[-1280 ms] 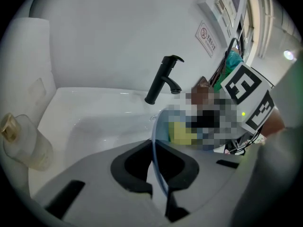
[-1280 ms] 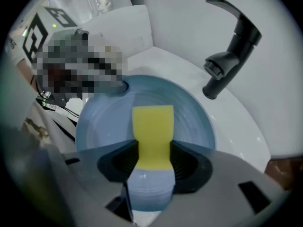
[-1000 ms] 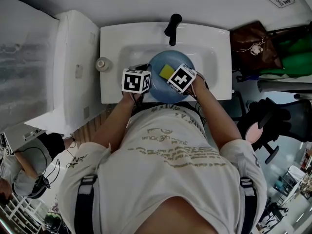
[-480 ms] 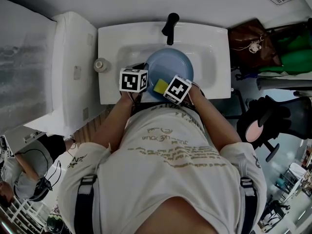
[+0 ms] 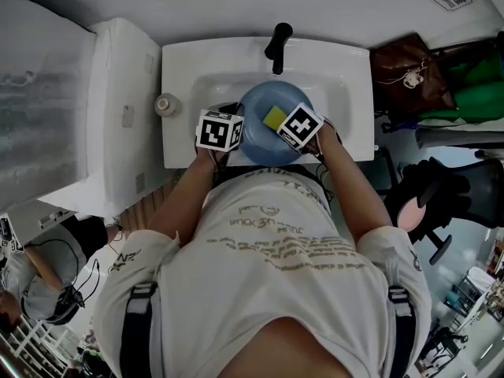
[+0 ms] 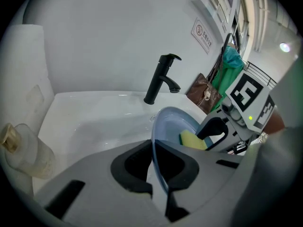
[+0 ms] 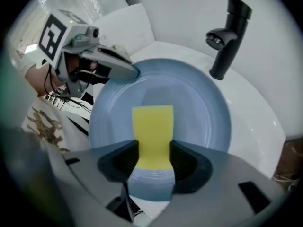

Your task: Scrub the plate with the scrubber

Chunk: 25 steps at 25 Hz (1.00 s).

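Fingers of the left gripper pinch the rim of the blue plate, upper centre of the head view, over the sink; right gripper fingers clamp the yellow scrubber against the plate's face.

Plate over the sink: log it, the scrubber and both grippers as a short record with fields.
plate: blue, round, tilted over the white sink, in front of the black faucet
left gripper: shut on the plate's rim
right gripper: shut on the scrubber
scrubber: yellow sponge, lying against the plate's inner face
bottle: small, clear, on the sink's left edge, untouched
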Motion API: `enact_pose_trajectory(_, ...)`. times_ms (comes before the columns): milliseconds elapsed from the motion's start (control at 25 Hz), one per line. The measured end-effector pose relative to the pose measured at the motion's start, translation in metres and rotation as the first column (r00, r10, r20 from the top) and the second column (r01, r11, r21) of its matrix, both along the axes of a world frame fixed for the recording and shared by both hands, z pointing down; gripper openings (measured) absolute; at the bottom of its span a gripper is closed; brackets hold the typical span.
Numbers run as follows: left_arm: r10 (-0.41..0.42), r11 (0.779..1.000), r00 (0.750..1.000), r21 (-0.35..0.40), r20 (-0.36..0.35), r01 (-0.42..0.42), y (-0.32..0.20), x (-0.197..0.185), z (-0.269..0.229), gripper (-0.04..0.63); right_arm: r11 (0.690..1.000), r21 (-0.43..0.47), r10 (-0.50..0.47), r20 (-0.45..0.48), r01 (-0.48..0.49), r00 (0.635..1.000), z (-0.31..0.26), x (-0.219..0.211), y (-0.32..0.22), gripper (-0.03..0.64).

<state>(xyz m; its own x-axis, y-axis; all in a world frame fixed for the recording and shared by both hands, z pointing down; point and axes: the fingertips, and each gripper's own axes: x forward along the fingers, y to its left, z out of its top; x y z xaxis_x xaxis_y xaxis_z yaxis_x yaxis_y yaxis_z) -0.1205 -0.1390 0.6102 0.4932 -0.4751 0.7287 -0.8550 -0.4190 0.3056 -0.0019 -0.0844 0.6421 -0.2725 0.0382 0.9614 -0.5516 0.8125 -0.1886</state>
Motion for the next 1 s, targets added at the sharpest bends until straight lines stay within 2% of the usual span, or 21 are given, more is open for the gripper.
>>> enact_pose_trajectory(160,0.0,1.0,1.0,0.006,-0.003,0.0,0.001,0.002,-0.001,0.032,0.998,0.04,0.045,-0.029,-0.044,0.999,0.0,0.017,-0.023,0.21)
enact_pose_trajectory(520,-0.014,1.0,1.0,0.021,0.006,0.014,0.001,0.003,-0.003,0.032,0.995,0.08,0.071,-0.107,-0.062,0.992,0.002,0.045,-0.037,0.21)
enact_pose_trajectory(680,-0.043,0.999,0.999,0.011,0.006,0.043,0.0,0.002,0.0,0.032,0.998,0.054,0.048,-0.123,-0.041,0.991,0.009,0.046,-0.022,0.21)
enact_pose_trajectory(1000,-0.095,0.995,0.995,0.007,0.005,0.095,-0.004,-0.002,0.001,0.032,0.998,-0.051,0.017,-0.089,-0.021,0.996,0.016,0.037,0.018,0.209)
